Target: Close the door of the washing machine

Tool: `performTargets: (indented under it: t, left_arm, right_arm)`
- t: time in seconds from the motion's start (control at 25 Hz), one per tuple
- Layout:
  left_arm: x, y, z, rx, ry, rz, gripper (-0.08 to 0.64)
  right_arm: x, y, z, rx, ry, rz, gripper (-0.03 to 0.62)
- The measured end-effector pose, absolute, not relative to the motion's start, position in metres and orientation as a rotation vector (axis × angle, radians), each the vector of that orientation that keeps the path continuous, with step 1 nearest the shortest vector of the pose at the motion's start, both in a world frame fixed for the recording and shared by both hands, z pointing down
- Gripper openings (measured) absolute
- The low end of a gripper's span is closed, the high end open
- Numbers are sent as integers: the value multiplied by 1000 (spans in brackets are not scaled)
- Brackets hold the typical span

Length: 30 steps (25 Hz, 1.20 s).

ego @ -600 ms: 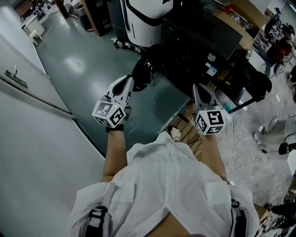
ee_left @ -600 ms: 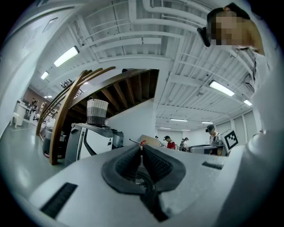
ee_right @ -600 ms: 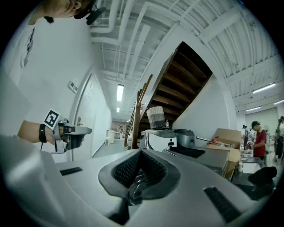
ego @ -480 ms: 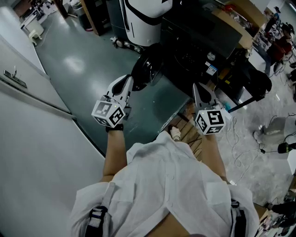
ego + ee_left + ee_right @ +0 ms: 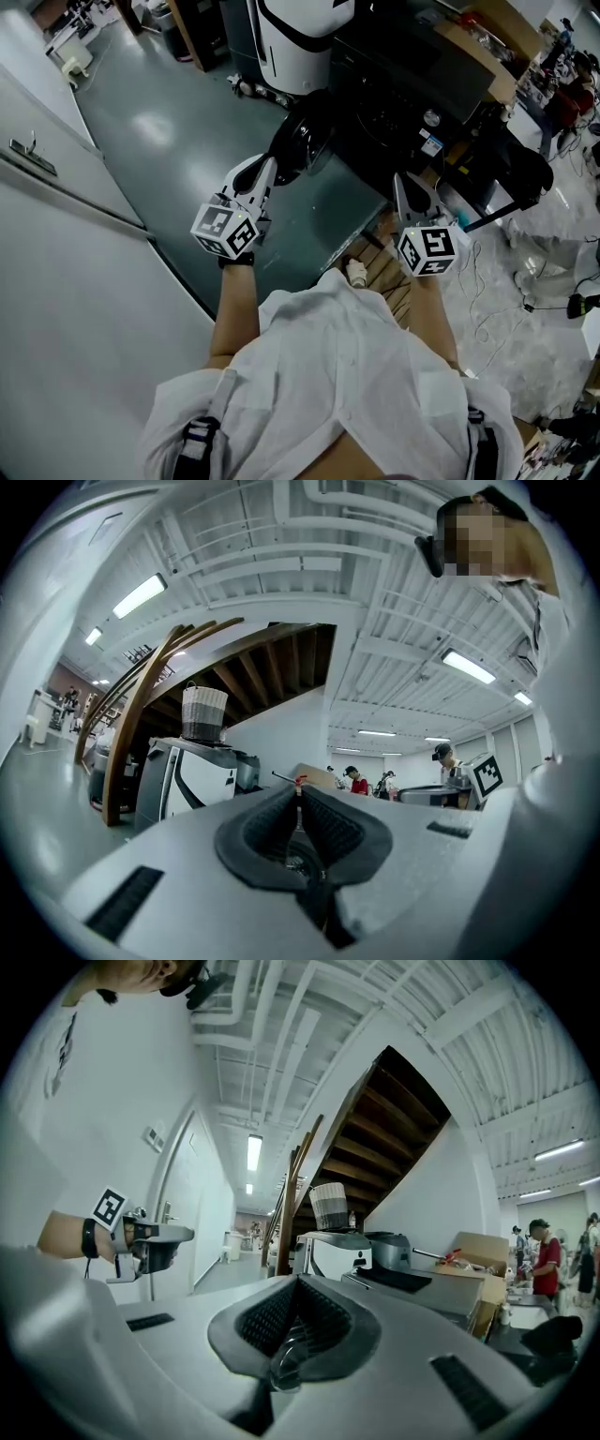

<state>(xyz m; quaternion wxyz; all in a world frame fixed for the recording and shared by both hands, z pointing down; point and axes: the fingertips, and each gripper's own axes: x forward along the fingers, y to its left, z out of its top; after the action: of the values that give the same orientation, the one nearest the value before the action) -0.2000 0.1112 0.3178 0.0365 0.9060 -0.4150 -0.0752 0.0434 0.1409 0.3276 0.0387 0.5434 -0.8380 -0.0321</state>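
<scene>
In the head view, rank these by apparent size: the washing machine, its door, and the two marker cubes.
1. Washing machine, the largest, though partly cut off by the frame.
2. Door.
3. Left cube and right cube: they look about alike, so unranked. Both are nearer the camera than the machine.

Open green floor (image 5: pixel 150 122) gives me free room to the left of my left gripper (image 5: pixel 268 167), as far as the white wall (image 5: pixel 66 262). Just ahead of its tips the swung-out round door (image 5: pixel 300 139) stands in the way. The black washing machine (image 5: pixel 403 84) blocks the path in front of my right gripper (image 5: pixel 401 184). A white appliance (image 5: pixel 295 37) stands beyond the door, and loose cables (image 5: pixel 497 309) clutter the floor on my right.
</scene>
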Motion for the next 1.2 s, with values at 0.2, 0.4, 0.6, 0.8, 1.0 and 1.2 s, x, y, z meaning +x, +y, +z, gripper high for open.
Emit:
performTargets:
  t: [0.2, 0.4, 0.6, 0.8, 1.0, 1.2]
  left_arm:
    - [-199, 109, 321, 2775, -1269, -228, 21]
    - [-194, 104, 323, 2773, -1259, -219, 21]
    - [-186, 99, 328, 2774, -1242, -214, 21]
    - [-183, 92, 338, 2753, -1237, -200, 21]
    - [-174, 81, 351, 2736, -1226, -155, 21]
    - [-157, 55, 366, 2716, -1222, -117, 21]
  right_arm:
    - [46, 140, 325, 1704, -2629, -57, 28]
    - [53, 136, 327, 1722, -2618, -36, 29]
    - [58, 132, 334, 1715, -2600, -31, 31]
    - [61, 127, 344, 1698, -2589, 1, 31]
    - [67, 112, 357, 1679, -2573, 19, 31]
    - [84, 87, 374, 1659, -2557, 51, 31]
